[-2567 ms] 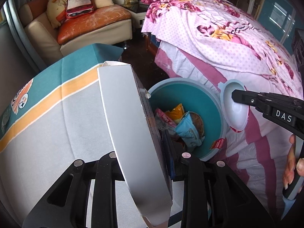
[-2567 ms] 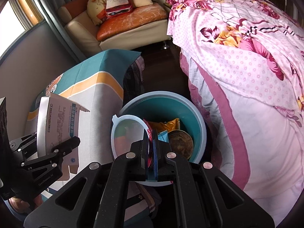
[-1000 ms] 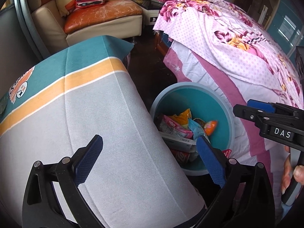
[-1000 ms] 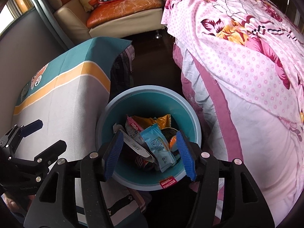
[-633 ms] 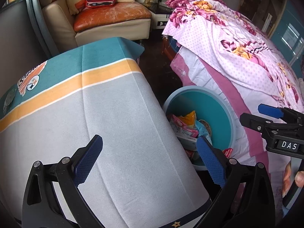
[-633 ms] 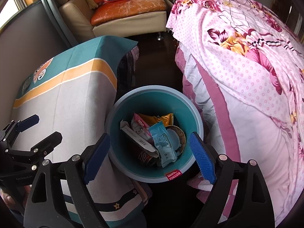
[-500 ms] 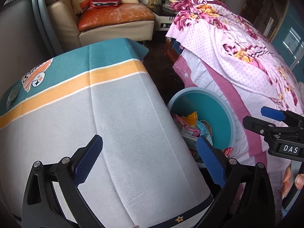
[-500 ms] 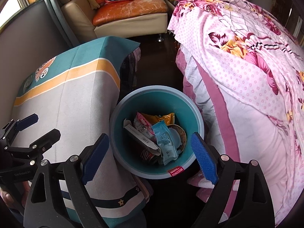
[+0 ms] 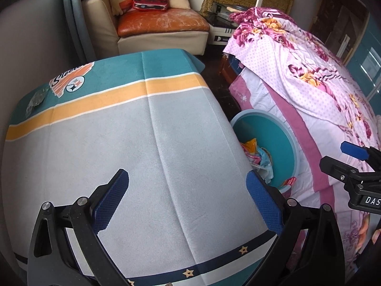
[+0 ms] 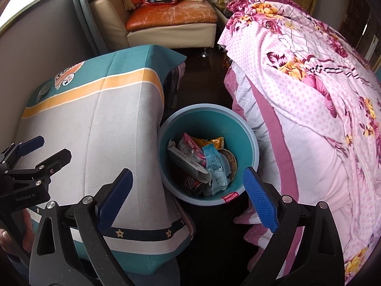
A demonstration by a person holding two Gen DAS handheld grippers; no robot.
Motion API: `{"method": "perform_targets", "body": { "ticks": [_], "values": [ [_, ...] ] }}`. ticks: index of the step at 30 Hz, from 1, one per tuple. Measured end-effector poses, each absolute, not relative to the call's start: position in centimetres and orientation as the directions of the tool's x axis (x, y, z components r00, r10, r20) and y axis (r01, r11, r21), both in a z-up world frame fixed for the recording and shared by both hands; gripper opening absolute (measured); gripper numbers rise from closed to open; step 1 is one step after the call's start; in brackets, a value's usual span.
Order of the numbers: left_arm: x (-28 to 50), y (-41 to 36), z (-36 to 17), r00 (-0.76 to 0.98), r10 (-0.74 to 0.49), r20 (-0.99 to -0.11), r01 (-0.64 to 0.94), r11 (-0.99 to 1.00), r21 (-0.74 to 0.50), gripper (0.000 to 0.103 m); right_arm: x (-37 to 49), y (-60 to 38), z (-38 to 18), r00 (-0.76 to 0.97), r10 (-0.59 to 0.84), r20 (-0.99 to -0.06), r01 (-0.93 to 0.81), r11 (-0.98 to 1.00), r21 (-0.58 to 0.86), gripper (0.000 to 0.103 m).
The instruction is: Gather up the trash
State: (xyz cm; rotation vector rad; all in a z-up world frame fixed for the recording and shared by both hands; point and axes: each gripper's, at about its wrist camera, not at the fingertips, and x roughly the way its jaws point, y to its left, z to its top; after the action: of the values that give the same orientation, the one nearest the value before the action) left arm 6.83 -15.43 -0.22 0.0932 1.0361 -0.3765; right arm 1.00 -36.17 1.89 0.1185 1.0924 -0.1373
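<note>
A teal bin (image 10: 245, 128) stands on the dark floor between the cloth-covered table (image 10: 100, 124) and the bed (image 10: 309, 109). Inside lie several wrappers, a white box (image 10: 188, 163), a light blue pouch (image 10: 215, 164) and a clear lid. My right gripper (image 10: 188, 199) hangs above the bin's near rim; its jaws are still opening and nothing is between them. Over the grey tablecloth (image 9: 119, 143) my left gripper (image 9: 188, 202) stands open and empty. In the left wrist view the bin (image 9: 283, 128) shows at the table's right edge, and the right gripper's blue fingers (image 9: 352, 151) reach in from the right.
A small clear scrap (image 9: 35, 100) lies on the teal band at the table's far left. Behind the table stands a cream armchair (image 9: 162, 23) with cushions. The flowered bedspread hangs down close to the bin. A hand (image 10: 4, 236) holds the left gripper.
The box and the clear lid left the grippers and now lie in the bin. Both grippers opened wide, rose and drew back, so the left view now looks mostly at the tablecloth.
</note>
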Motion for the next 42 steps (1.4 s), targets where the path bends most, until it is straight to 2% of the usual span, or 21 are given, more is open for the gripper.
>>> {"method": "perform_targets", "body": {
  "ticks": [21, 42],
  "values": [
    [2.3, -13.9, 0.5, 0.488, -0.236, -0.84, 0.339, 0.938, -0.066, 0.099, -3.7, -34.2, 2.7, 0.474, -0.052, -0.879, 0.153, 0.988, 0.024, 0.092],
    [3.5, -13.3, 0.0, 0.488, -0.211, -0.847, 0.326, 0.944, -0.048, 0.099, -2.5, -34.6, 1.0, 0.453, -0.042, -0.89, 0.153, 0.988, 0.031, 0.092]
  ]
}}
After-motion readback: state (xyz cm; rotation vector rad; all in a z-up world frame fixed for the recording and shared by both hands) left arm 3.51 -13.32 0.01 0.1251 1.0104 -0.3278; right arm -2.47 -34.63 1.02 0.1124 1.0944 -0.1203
